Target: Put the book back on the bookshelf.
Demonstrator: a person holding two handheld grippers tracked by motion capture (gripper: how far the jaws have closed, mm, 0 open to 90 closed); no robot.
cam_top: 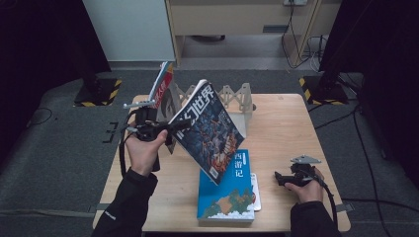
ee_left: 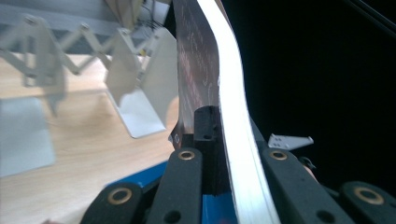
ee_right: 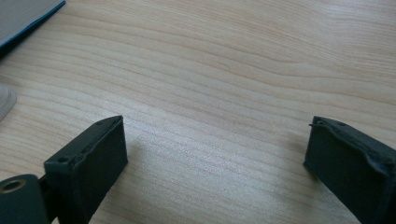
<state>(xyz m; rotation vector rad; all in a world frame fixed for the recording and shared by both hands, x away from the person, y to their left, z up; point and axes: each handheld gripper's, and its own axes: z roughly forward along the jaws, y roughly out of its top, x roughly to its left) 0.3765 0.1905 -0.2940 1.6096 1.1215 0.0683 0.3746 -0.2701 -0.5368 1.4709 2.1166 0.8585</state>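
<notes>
A magazine with a dark illustrated cover (cam_top: pixel 207 128) is held tilted in the air above the table, with my left gripper (cam_top: pixel 170 131) shut on its left edge. In the left gripper view the jaws pinch the magazine (ee_left: pixel 233 116) near its white page edge, gripper (ee_left: pixel 219 130). A blue book (cam_top: pixel 230 192) lies flat on the table below it. My right gripper (cam_top: pixel 279 178) rests low at the table's right front, pointing left. In the right gripper view its gripper (ee_right: pixel 215 144) stands wide open over bare wood with nothing between the jaws.
A white accordion book rack (cam_top: pixel 232 98) stands at the back of the wooden table (cam_top: pixel 281 128), with a red and white book (cam_top: pixel 163 86) leaning at its left end. A thin white item (cam_top: pixel 257 192) pokes out beside the blue book. Dark floor surrounds the table.
</notes>
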